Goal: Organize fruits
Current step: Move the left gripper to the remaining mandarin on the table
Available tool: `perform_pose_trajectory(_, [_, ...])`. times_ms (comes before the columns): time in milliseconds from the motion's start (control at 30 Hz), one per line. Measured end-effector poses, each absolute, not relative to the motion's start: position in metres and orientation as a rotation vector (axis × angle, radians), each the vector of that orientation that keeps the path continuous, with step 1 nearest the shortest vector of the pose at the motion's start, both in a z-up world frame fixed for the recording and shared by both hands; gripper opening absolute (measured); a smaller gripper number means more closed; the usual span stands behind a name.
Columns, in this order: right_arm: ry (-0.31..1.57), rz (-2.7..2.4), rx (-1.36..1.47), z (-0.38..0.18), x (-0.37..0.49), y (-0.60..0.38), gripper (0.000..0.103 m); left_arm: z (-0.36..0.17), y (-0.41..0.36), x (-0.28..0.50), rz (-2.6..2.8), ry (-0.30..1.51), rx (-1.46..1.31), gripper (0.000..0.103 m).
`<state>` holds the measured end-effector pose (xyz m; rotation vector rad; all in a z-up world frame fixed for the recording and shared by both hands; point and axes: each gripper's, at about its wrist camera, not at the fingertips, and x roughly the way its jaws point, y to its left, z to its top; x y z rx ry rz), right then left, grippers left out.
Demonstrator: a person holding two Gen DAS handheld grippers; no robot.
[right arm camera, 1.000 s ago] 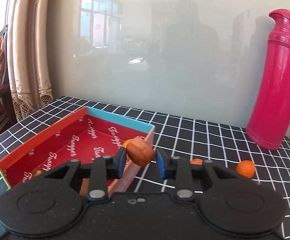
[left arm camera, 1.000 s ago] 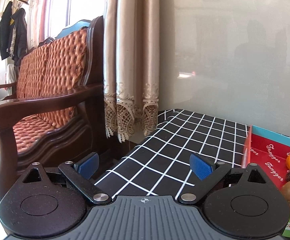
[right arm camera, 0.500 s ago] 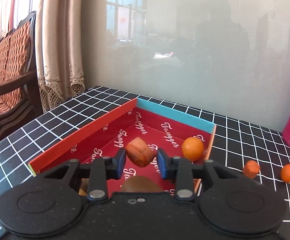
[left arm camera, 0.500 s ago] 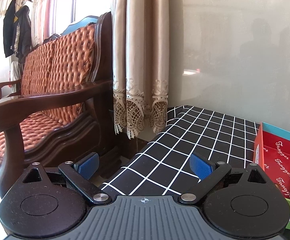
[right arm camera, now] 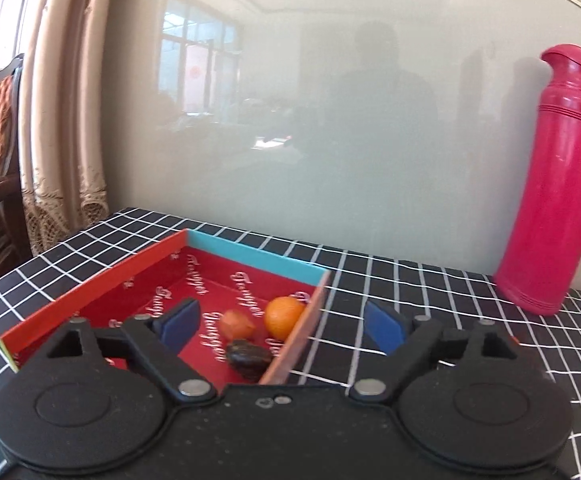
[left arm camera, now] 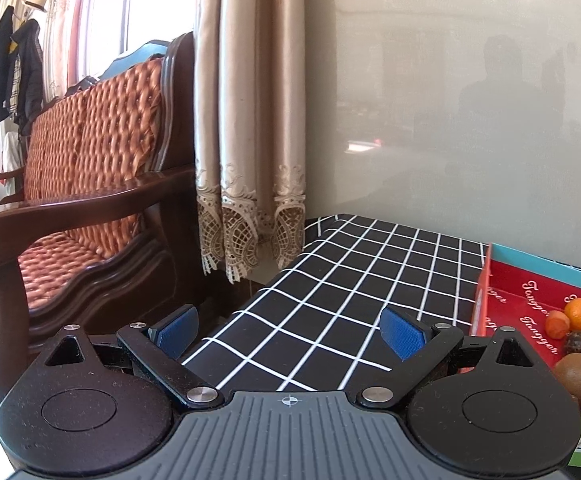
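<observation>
Daylight scene, bright. Source is the window (left arm camera: 102, 20) upper left in the left wrist view, blown out to white. Glossy wall panel (right arm camera: 330, 120) reflects a window and a person's dim silhouette, hazy. Strong fisheye: curtain (right arm camera: 62, 120) and bench (right arm camera: 410, 280) grid lines bow at the edges, corners vignette black. Right wrist view slightly soft, fruits in the box (right arm camera: 90, 286) smeared.

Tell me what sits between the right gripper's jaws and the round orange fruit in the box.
Right wrist view: a small reddish-orange fruit lies there, beside the orange fruit.
</observation>
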<state>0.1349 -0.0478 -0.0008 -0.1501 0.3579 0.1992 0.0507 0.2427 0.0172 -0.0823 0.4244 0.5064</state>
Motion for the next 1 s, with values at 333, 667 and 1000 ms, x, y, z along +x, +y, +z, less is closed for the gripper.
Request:
perform_pose_trajectory(333, [0.361,0.081,-0.014,0.002,0.138,-0.117,0.103,0.022,0.209,0.061,0.444,0.418,-0.073,0.097])
perform_pose_trajectory(667, [0.369,-0.002,0.056,-0.001,0.133,-0.178,0.103,0.027,0.155,0.073,0.386,0.404,-0.029,0.097])
perform_pose_trajectory(1000, [0.351,-0.093,0.081,-0.001,0.116,-0.239,0.103,0.029,0.096,0.082,0.247,0.393,-0.091,0.097])
